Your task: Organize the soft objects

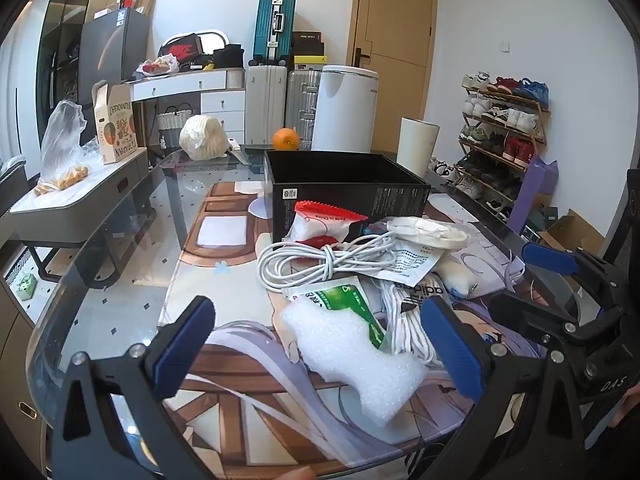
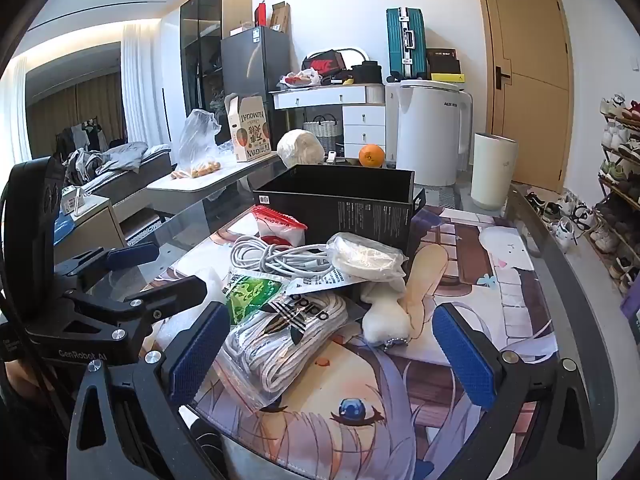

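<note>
A pile of soft items lies on the printed desk mat in front of an open black box (image 1: 344, 184) (image 2: 348, 204). White foam (image 1: 356, 356) lies between the open fingers of my left gripper (image 1: 320, 348). A green packet (image 1: 348, 300) (image 2: 248, 292), a coiled white cable (image 1: 320, 260) (image 2: 280, 258), a red-topped white packet (image 1: 320, 220) (image 2: 276, 224) and a bagged white item (image 1: 428, 232) (image 2: 368, 258) lie behind. A bag of white adidas laces (image 2: 276, 340) (image 1: 408, 312) and a white plush (image 2: 384, 316) lie between the open fingers of my right gripper (image 2: 336, 352).
The glass table's edge (image 1: 100, 264) curves at the left, with a side table (image 1: 80, 196) beyond. An orange (image 1: 286, 139), a wrapped white ball (image 1: 202, 137) and a paper roll (image 1: 418, 146) stand behind the box. A shoe rack (image 1: 500, 140) is at the right.
</note>
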A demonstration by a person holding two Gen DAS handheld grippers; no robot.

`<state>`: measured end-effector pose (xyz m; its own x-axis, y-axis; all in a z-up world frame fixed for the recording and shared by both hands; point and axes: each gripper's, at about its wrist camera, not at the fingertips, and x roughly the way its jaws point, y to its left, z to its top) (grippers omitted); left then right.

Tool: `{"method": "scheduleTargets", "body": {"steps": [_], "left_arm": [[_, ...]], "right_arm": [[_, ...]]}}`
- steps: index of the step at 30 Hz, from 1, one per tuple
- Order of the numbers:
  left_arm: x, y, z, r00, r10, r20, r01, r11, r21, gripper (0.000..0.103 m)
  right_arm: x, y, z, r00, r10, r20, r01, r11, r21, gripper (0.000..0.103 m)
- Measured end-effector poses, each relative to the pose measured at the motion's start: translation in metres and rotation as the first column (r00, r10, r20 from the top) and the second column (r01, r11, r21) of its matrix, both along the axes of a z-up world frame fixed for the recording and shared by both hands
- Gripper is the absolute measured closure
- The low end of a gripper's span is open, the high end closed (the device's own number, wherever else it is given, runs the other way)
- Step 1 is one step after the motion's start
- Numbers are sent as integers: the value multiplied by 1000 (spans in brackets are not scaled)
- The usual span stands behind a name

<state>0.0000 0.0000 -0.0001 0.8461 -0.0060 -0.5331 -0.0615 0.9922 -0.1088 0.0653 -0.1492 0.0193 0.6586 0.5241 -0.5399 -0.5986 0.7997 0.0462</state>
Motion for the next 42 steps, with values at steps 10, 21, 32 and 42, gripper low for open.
{"method": "scheduleTargets", "body": {"steps": [10, 21, 32, 42], "left_arm": [[0, 0, 0, 1000, 2, 4, -2, 1000, -8, 0], [-3, -5, -2, 1000, -2, 8, 2, 1000, 3, 0], [-2, -5, -3, 1000, -9, 11, 9, 1000, 3, 0], [-1, -2, 1, 1000, -11, 4, 11, 1000, 1, 0]], "right_arm": [[0, -1, 1, 1000, 0, 2, 0, 1000, 6, 0], [2, -3, -1, 1000, -8, 0, 8, 1000, 11, 0], [6, -2, -1, 1000, -12, -10, 12, 1000, 4, 0], [5, -2, 0, 1000, -14, -9, 14, 1000, 4, 0]]}}
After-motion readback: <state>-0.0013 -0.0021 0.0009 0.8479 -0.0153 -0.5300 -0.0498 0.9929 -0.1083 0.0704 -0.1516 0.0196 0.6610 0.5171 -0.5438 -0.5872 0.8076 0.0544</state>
